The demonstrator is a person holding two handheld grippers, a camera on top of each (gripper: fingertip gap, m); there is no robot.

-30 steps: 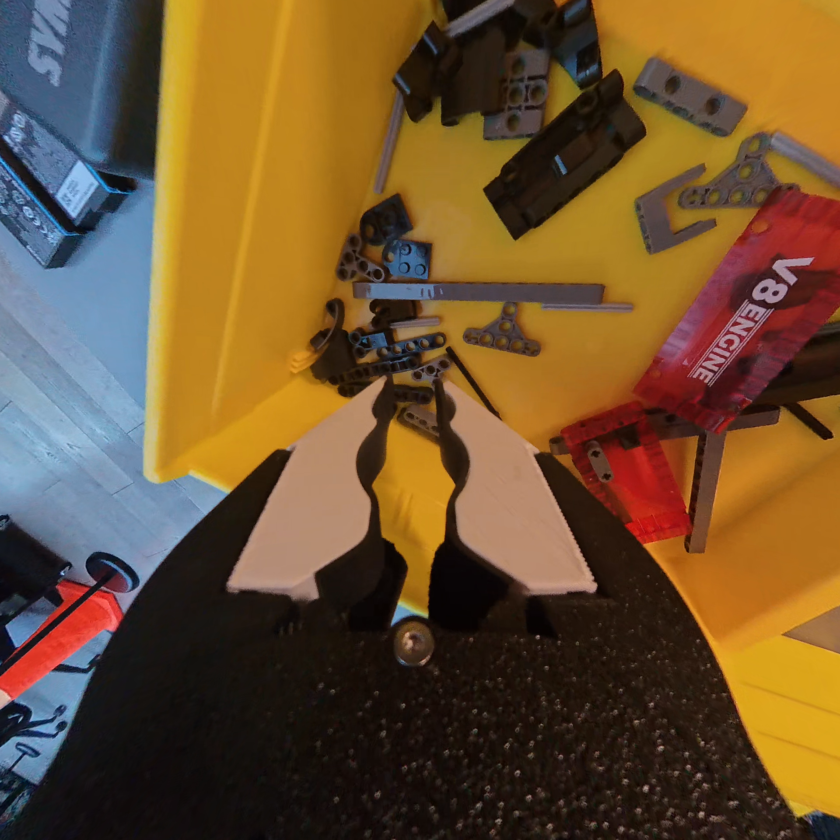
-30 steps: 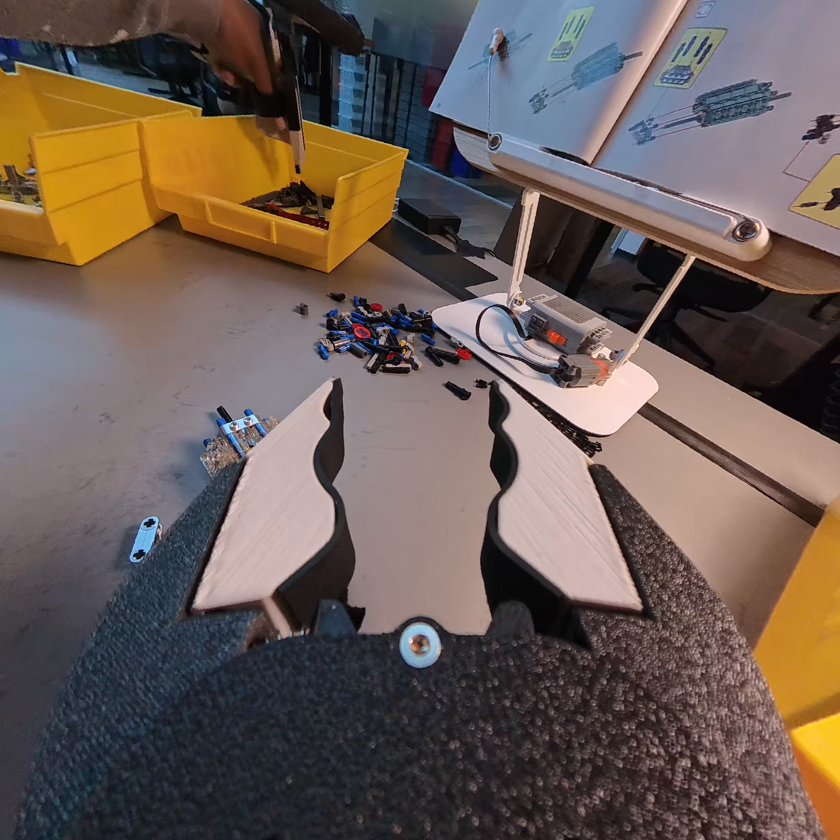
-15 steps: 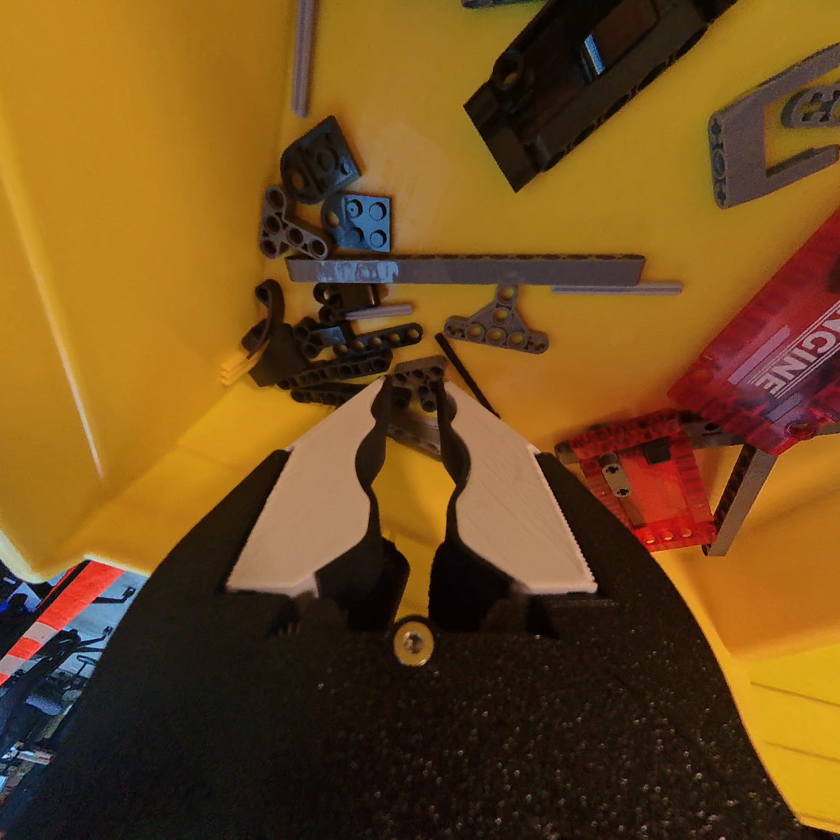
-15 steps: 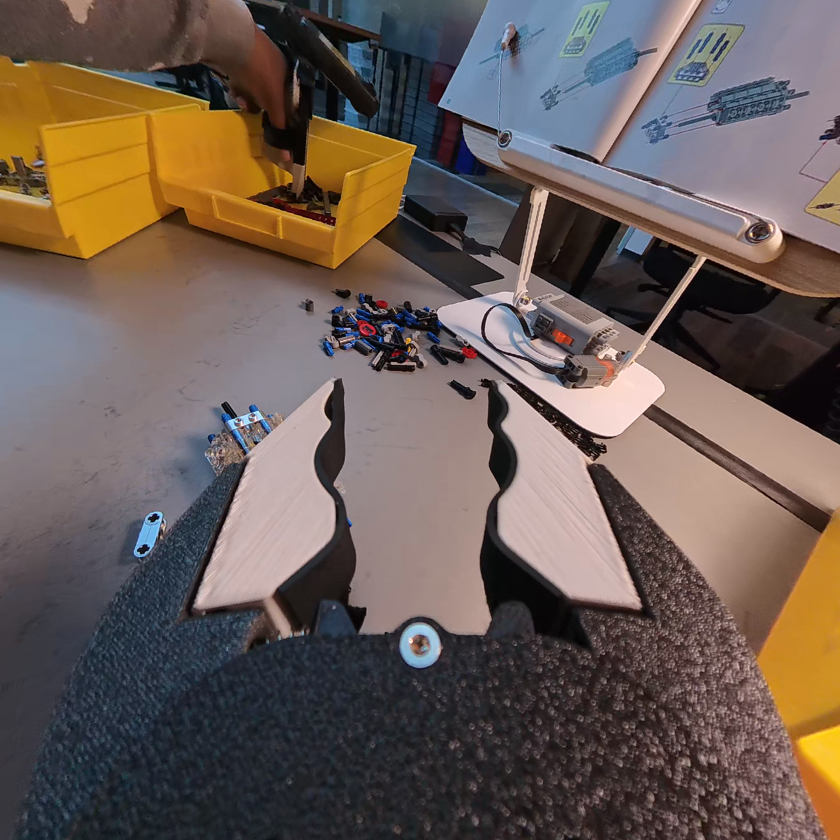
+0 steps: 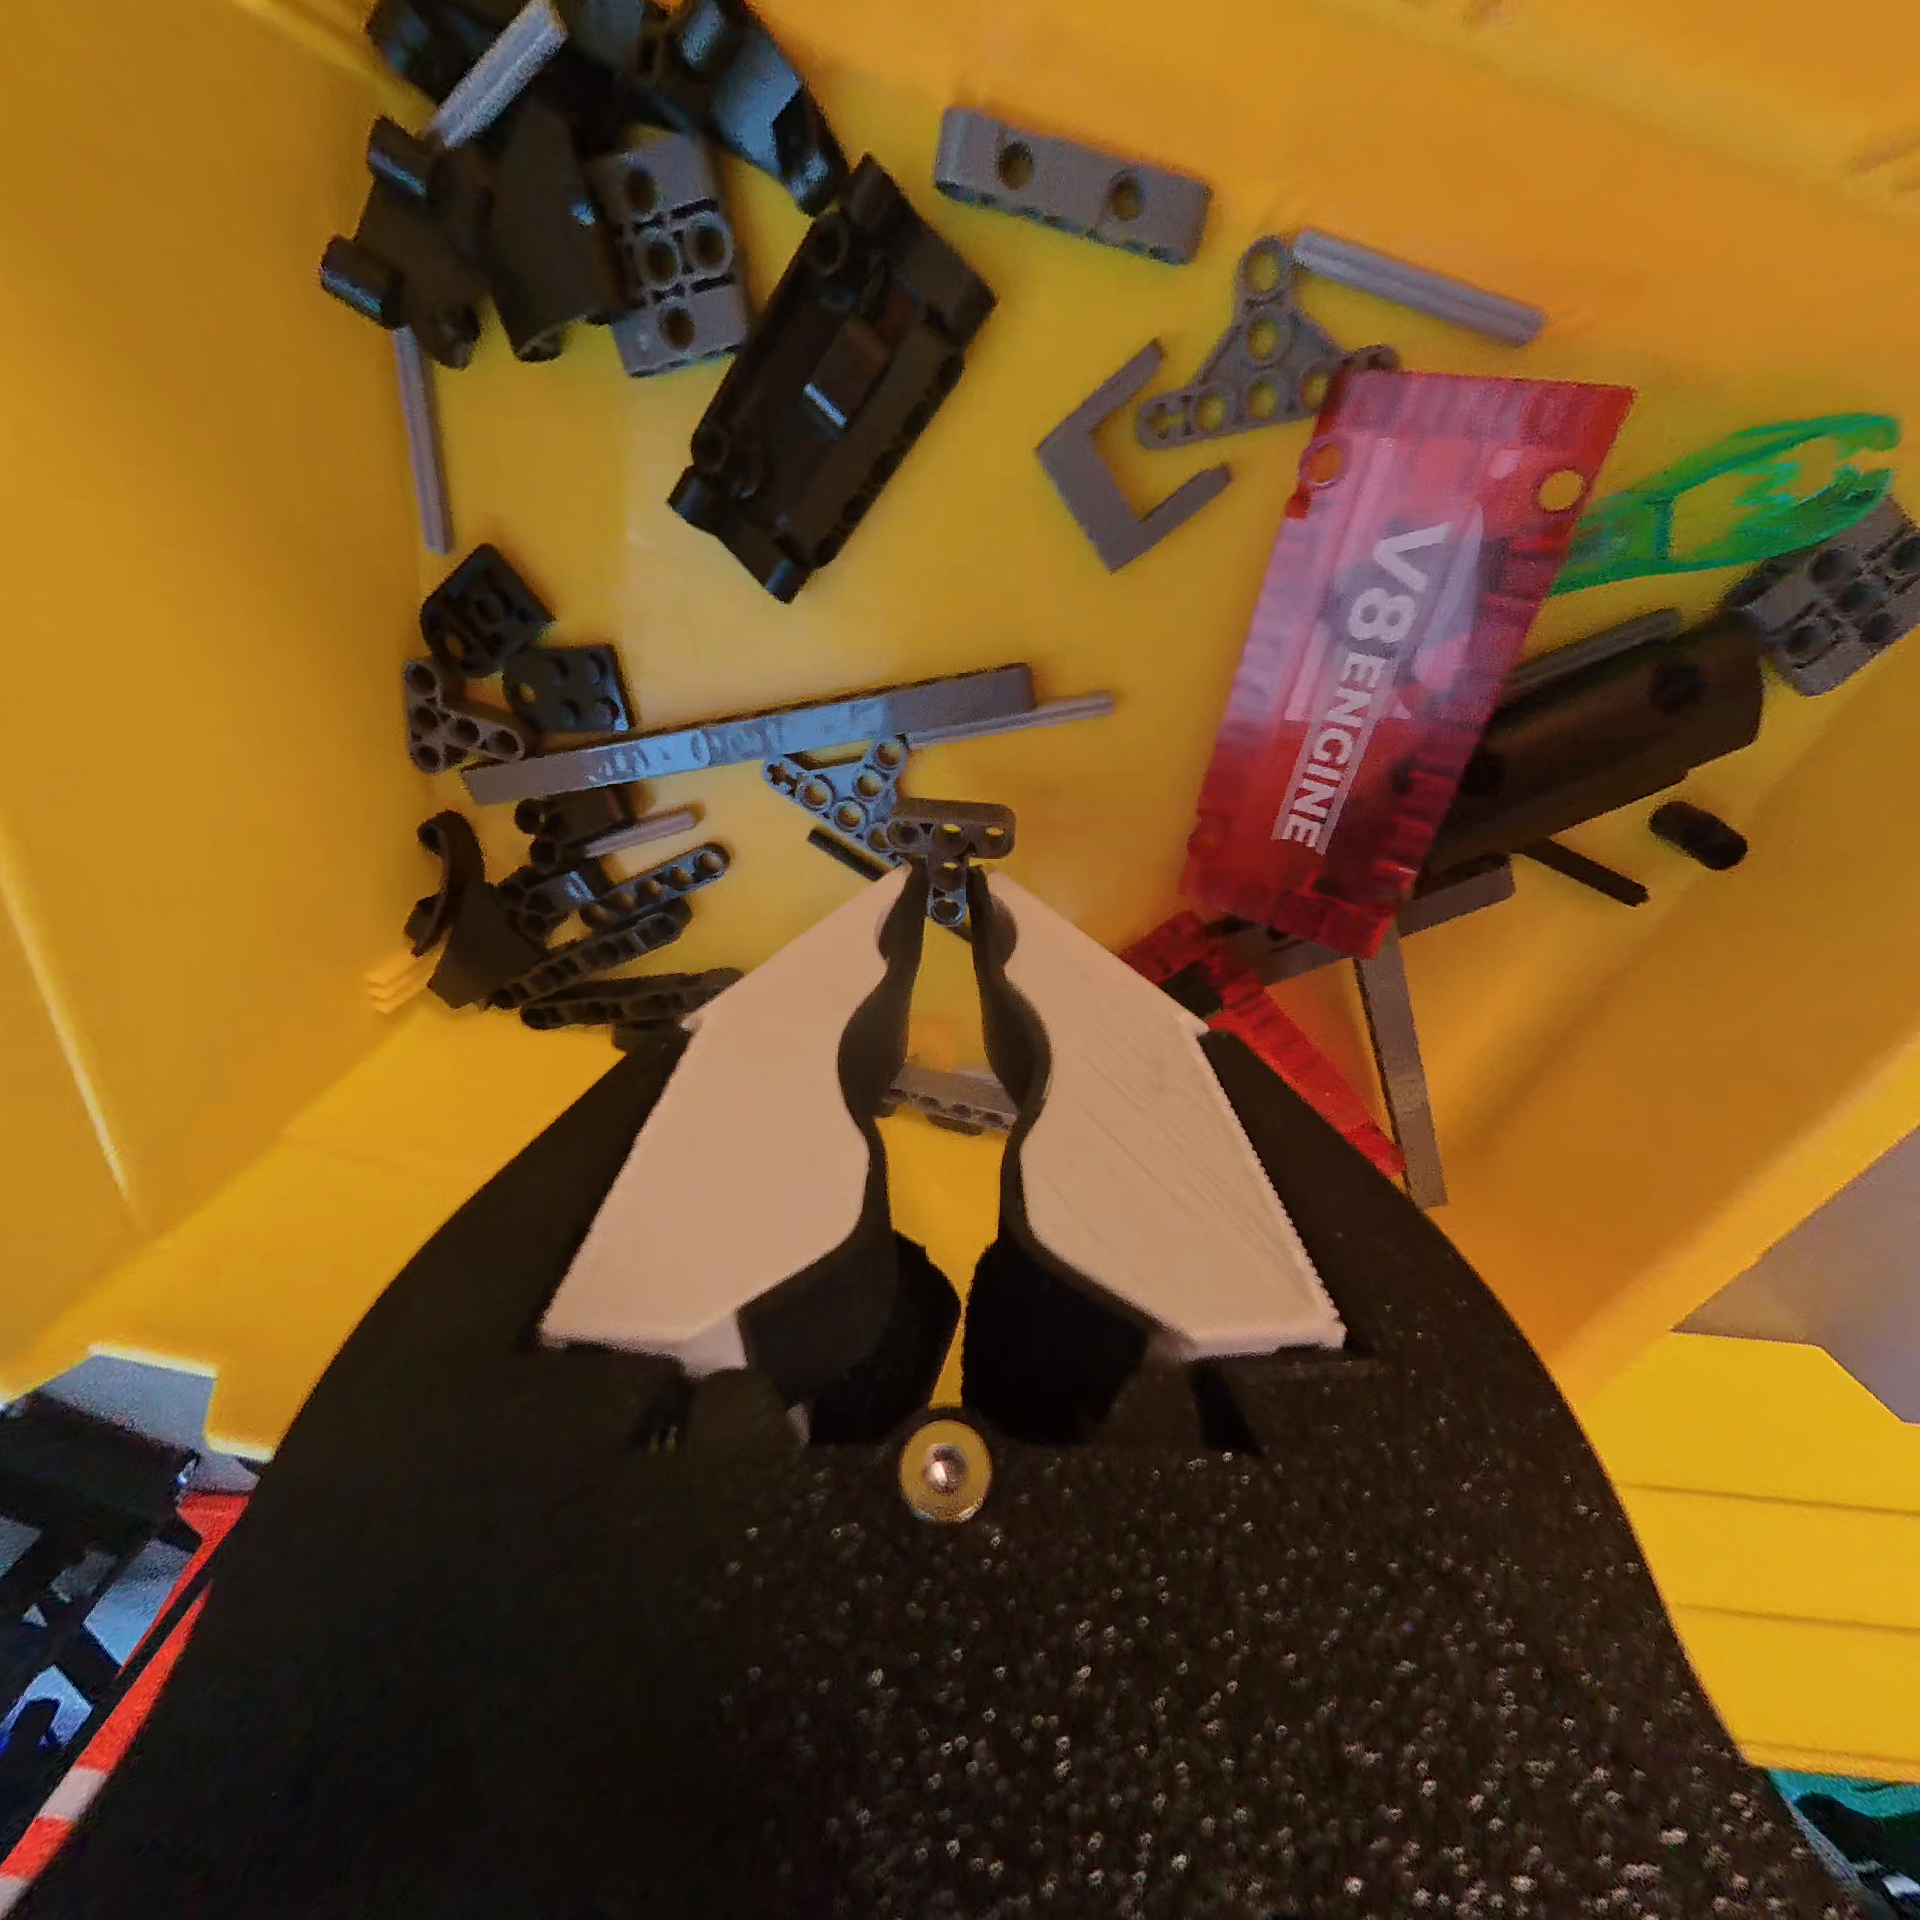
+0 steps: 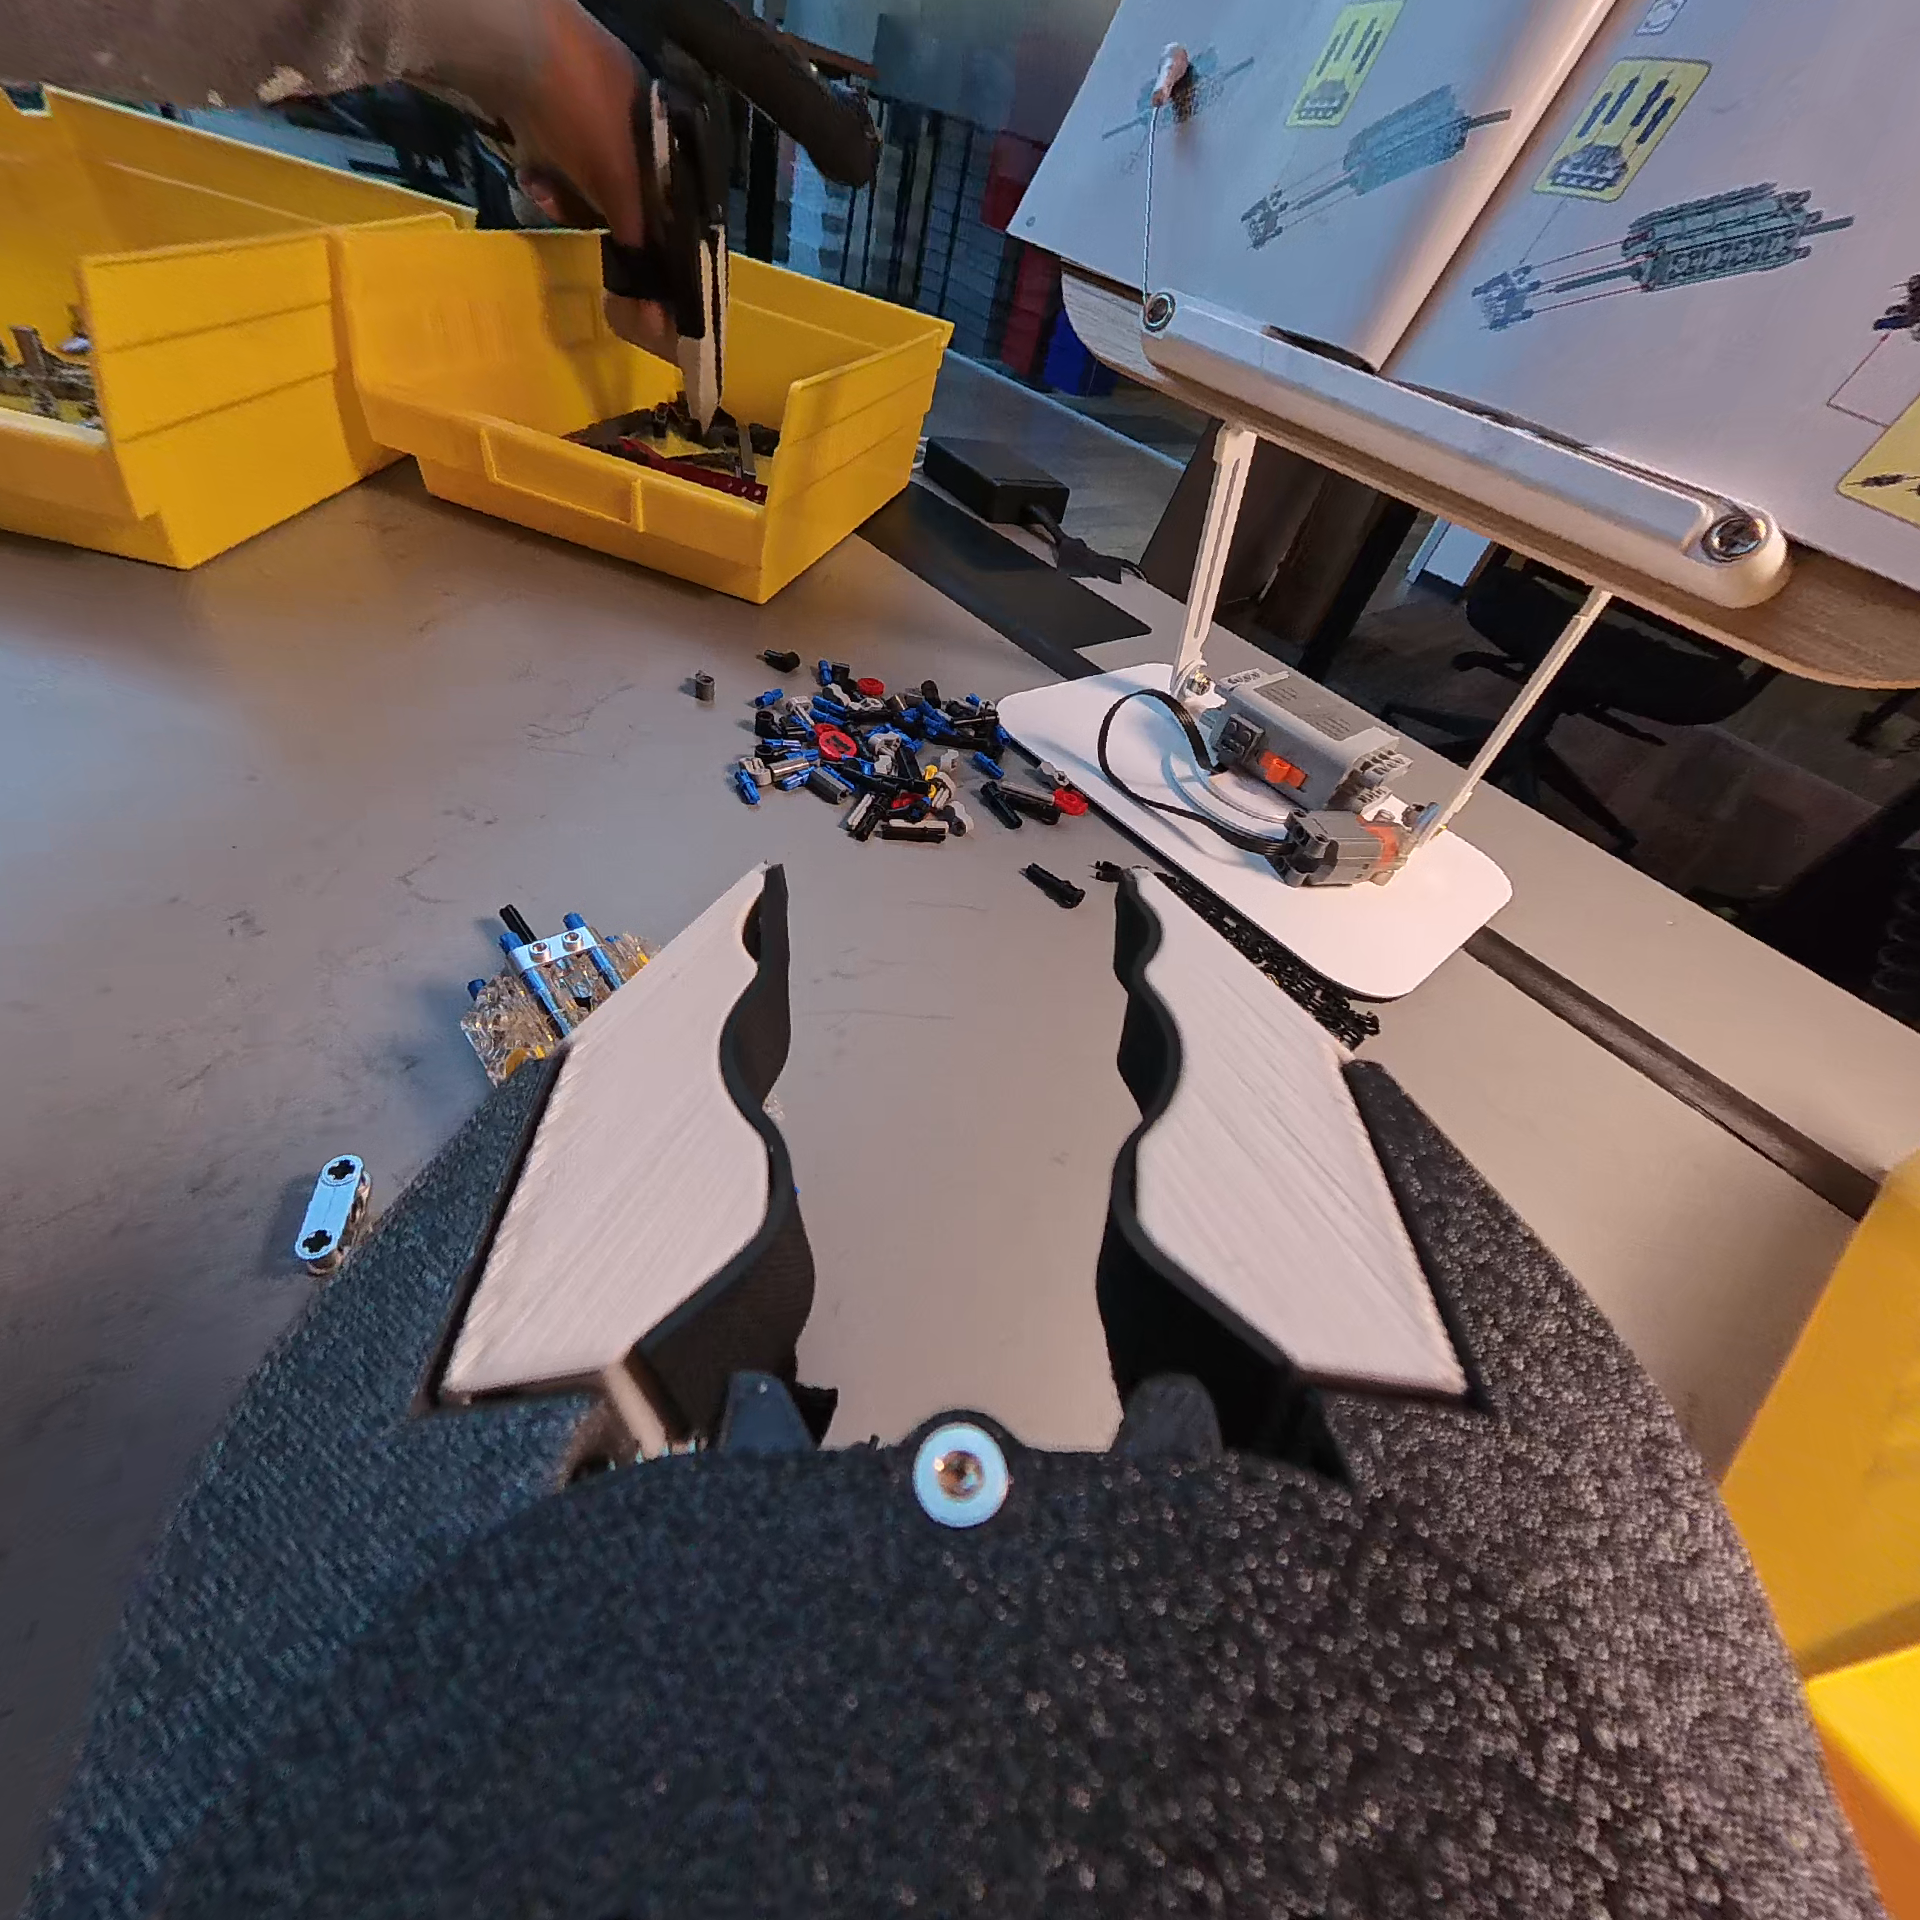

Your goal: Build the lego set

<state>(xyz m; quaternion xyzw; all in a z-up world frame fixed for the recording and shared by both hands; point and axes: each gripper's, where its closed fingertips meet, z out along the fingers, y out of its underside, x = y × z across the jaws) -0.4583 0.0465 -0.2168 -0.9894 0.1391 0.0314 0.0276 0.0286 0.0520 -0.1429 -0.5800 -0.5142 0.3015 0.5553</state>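
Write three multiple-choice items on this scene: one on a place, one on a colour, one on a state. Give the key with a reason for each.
1. Where is the left gripper working?
A. Inside a yellow bin
B. Over the white stand base
C. Above the loose pins on the table

2. What colour is the flat panel with printing in that bin?
A. Green
B. Translucent red
C. White

3. How does the right gripper stand?
A. Shut on a blue pin
B. Shut on nothing
C. Open, holding nothing

Key:
1. A: yellow walls surround the fingers in the left wrist view.
2. B: the panel is see-through red, lying over dark parts.
3. C: bare grey table shows in the wide gap between its fingers, while the left gripper is shut on a small grey T-shaped beam.
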